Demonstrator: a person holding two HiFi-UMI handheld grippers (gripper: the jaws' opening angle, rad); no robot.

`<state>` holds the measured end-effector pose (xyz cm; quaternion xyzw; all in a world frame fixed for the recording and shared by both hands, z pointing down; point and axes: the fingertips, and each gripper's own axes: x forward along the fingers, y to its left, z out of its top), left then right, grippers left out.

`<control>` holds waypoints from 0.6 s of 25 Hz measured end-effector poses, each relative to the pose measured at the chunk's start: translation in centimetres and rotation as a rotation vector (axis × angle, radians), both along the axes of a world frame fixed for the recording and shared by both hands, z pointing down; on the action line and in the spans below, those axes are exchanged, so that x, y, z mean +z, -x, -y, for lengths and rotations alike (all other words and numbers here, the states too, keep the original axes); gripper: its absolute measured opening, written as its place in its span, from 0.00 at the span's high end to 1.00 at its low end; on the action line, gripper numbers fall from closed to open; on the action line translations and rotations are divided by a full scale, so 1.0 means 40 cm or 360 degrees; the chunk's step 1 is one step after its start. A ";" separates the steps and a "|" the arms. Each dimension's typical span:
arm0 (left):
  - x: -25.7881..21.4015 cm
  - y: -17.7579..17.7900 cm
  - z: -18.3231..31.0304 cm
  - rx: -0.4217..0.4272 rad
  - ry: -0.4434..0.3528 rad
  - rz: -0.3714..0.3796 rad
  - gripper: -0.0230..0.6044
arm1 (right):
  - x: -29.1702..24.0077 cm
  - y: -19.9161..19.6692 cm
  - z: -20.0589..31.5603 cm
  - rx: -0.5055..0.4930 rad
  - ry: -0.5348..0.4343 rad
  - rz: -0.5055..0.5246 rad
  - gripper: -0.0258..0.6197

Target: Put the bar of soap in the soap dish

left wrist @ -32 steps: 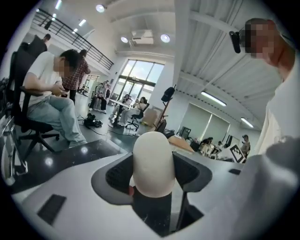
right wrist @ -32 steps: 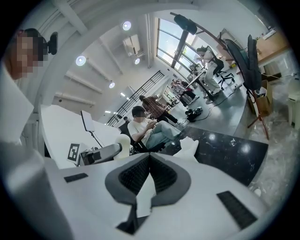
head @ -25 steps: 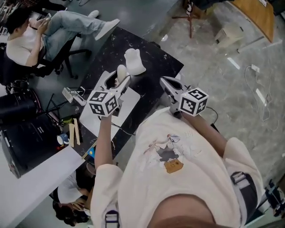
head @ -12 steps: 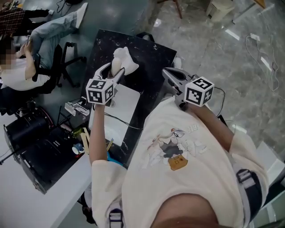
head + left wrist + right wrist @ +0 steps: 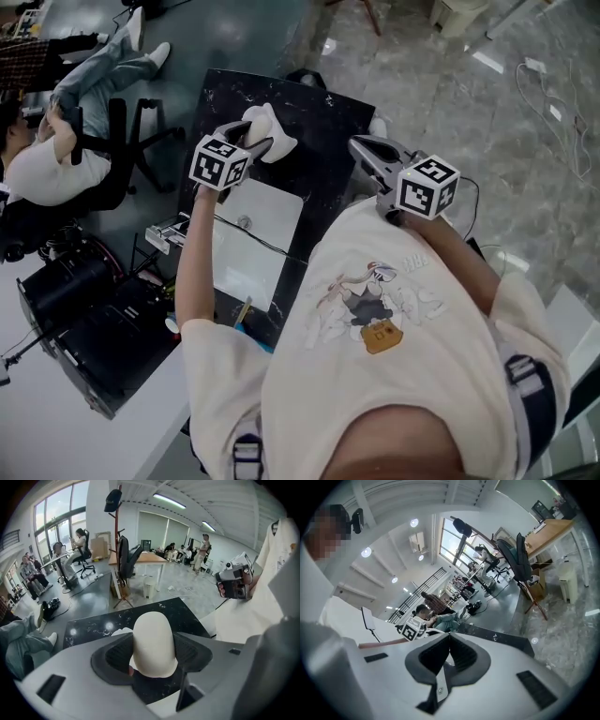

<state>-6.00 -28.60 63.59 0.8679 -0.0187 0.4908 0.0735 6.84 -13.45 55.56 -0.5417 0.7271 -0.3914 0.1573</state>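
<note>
A white oval bar of soap point(image 5: 153, 644) stands upright between the jaws of my left gripper point(image 5: 153, 660), which is shut on it. In the head view the left gripper point(image 5: 255, 141) is held over the far part of the black marble table point(image 5: 323, 122), with the soap right at the white soap dish point(image 5: 281, 142). In the left gripper view only a sliver of the dish point(image 5: 120, 631) shows behind the soap. My right gripper point(image 5: 361, 147) is held off the table's right edge, close to my body. Its jaws point(image 5: 449, 641) are shut with nothing between them.
A white mat point(image 5: 253, 234) with a thin cable across it lies on the near part of the table. A seated person point(image 5: 42, 159) and an office chair point(image 5: 122, 131) are to the left. A black case point(image 5: 94, 328) stands on the floor beside the table.
My left gripper has carried the soap farther along the table, from beside the white mat up to the soap dish. The right gripper has stayed shut near my body.
</note>
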 end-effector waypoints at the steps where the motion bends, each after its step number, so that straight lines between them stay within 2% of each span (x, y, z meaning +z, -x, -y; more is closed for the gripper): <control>1: 0.011 -0.001 0.005 0.0010 0.0030 0.0012 0.54 | 0.000 -0.009 0.001 0.0020 0.0002 0.0002 0.95; 3: 0.029 0.005 0.014 0.0057 0.0065 0.0062 0.54 | -0.005 -0.019 0.008 0.0045 -0.0004 0.0003 0.95; 7: 0.060 0.016 0.017 0.0235 0.0065 0.0197 0.54 | -0.015 -0.018 0.020 0.0052 -0.0012 0.0001 0.95; 15: 0.085 0.005 0.017 0.0325 0.0118 0.0232 0.54 | -0.005 -0.010 0.033 0.0035 0.0012 0.0005 0.95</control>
